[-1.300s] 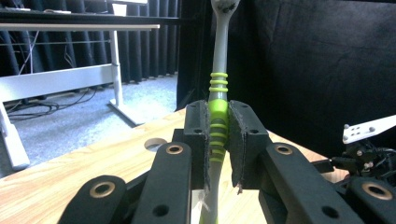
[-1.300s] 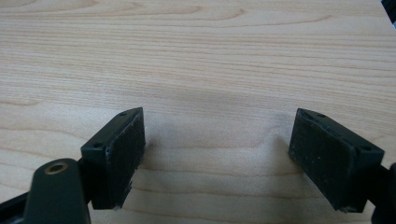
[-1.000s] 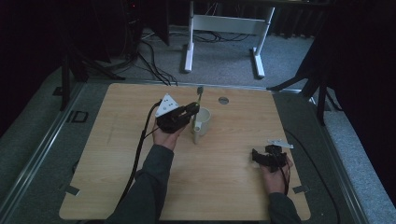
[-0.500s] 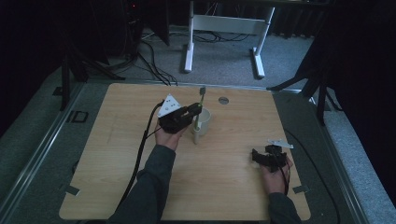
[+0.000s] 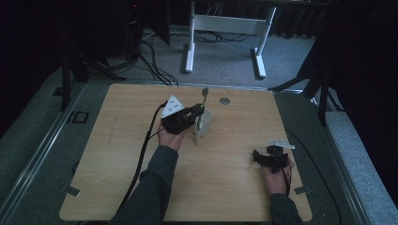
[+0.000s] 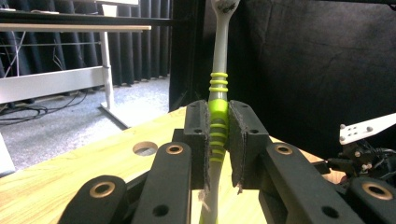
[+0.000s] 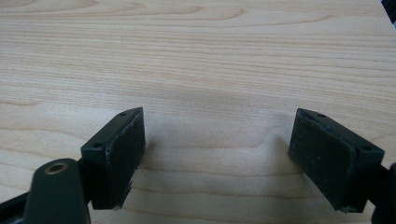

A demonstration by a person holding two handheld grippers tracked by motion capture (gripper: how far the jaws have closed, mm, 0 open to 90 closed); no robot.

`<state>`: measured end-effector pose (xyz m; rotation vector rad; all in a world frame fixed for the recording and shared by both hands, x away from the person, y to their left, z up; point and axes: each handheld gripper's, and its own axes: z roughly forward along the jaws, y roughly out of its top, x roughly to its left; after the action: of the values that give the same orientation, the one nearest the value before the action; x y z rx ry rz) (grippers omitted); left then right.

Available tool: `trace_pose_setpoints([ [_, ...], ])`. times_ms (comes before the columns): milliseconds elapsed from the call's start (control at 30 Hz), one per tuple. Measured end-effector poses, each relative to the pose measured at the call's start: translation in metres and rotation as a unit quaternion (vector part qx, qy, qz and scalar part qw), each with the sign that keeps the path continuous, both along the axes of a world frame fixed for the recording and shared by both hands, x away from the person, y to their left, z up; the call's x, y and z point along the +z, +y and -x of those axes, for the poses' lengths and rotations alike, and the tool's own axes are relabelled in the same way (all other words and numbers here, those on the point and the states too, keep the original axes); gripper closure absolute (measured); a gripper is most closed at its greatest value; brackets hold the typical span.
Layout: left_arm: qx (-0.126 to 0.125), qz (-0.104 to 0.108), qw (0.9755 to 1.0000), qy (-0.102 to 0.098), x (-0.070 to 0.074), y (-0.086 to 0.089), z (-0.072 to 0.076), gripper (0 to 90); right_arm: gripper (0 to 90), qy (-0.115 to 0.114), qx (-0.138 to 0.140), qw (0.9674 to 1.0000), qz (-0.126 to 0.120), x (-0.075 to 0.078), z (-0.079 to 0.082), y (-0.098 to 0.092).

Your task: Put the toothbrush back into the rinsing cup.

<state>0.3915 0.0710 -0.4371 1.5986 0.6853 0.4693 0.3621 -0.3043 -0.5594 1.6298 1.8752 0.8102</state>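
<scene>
The toothbrush (image 6: 218,109) is clamped upright at its green grip by the left gripper (image 5: 196,111), its lower end inside the white cup (image 5: 202,123) near the table's (image 5: 117,187) middle. The right gripper (image 7: 217,154) is held wide open and empty (well apart, over bare wood). The brush should be lowered straight and freed only once it is leaning on the rim.

A light wooden table (image 5: 117,187) stands on grey carpet (image 5: 225,65) in a dim room. At twelve o'clock stands a white desk frame (image 5: 190,42), black cables (image 5: 155,56) lie at eleven, and dark curtains (image 6: 303,60) close the back and sides.
</scene>
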Motion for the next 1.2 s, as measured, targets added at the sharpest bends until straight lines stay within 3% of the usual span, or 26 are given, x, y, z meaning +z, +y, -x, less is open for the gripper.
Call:
trace_pose_setpoints([
  [1200, 0.006, -0.005, 0.9997, 0.023, -0.014, -0.001, -0.004, 78.6, 18.1, 0.0, 0.0, 1.0, 0.0, 0.0, 0.0, 0.0],
])
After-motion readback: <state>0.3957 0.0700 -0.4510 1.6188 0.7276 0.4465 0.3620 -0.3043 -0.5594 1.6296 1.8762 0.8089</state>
